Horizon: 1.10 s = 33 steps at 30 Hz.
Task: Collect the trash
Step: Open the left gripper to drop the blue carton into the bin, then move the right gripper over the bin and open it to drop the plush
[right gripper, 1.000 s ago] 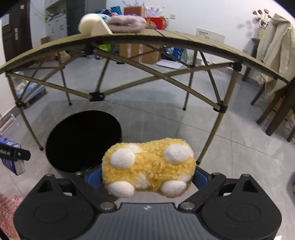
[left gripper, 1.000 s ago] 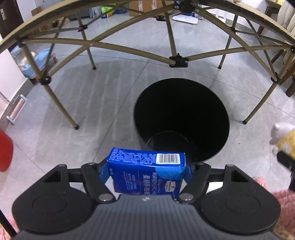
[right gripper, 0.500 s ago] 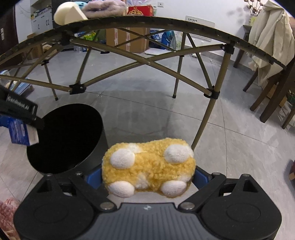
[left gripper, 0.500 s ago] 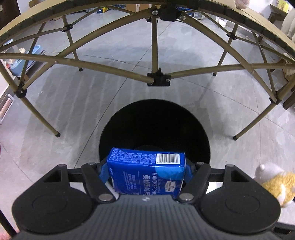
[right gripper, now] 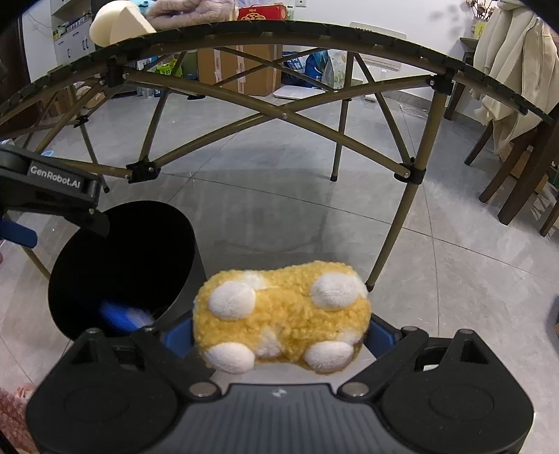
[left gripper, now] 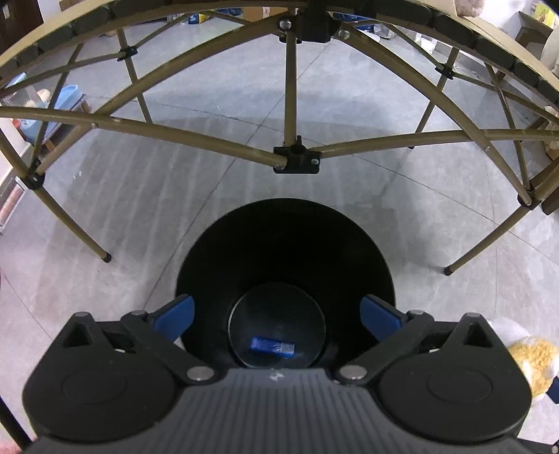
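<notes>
The round black bin (left gripper: 284,251) stands on the grey tile floor (left gripper: 139,209) under the folding table (right gripper: 279,31). Inside, on its flat round bottom, lies a small blue packet (left gripper: 272,345) with shiny wrap. The left gripper (left gripper: 276,310) hangs over the bin's mouth. Its blue fingers (left gripper: 173,313) are spreading wide, with nothing between them. The right gripper (right gripper: 279,335) is just beside the bin. It pinches a fuzzy yellow toy (right gripper: 281,316) with soft white spots, squeezed between the blue pads. The table has thin tan metal legs (right gripper: 405,223) that cross each other.
</notes>
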### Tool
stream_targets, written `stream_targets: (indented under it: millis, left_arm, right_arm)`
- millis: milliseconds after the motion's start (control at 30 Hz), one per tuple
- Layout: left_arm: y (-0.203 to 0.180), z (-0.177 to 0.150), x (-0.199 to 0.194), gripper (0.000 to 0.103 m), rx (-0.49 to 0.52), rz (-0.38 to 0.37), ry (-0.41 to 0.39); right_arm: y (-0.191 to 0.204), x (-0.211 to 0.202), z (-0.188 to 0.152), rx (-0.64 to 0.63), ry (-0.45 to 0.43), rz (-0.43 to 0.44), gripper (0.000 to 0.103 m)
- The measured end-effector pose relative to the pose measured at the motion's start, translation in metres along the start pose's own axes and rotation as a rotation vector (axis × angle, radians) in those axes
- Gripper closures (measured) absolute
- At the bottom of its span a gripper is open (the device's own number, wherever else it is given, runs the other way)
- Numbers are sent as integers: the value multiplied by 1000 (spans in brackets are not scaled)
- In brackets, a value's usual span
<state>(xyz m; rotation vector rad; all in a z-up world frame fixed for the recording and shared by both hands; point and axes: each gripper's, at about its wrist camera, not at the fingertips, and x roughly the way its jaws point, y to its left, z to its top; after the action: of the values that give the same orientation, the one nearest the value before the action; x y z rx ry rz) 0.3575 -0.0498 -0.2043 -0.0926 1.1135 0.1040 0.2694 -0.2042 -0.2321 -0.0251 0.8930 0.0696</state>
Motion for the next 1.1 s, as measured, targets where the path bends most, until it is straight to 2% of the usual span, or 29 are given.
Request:
stream_targets:
  millis: [300,667,933,1100]
  left_arm:
    - [19,-1,-4,0,-11,32,-29]
    - [80,-7,-19,0,-95,103,-72]
    - [119,-9,-27,0,-149,162,-106]
    - [137,-12,-33,0,-169,215,-141]
  right_arm:
    - [12,1,9,-17,-17,25,8]
    - [47,-11,25,-60,-35,121,8]
    - [56,-12,31,-94,-3,167,8]
    - [50,-2,39,-85,50,181,8]
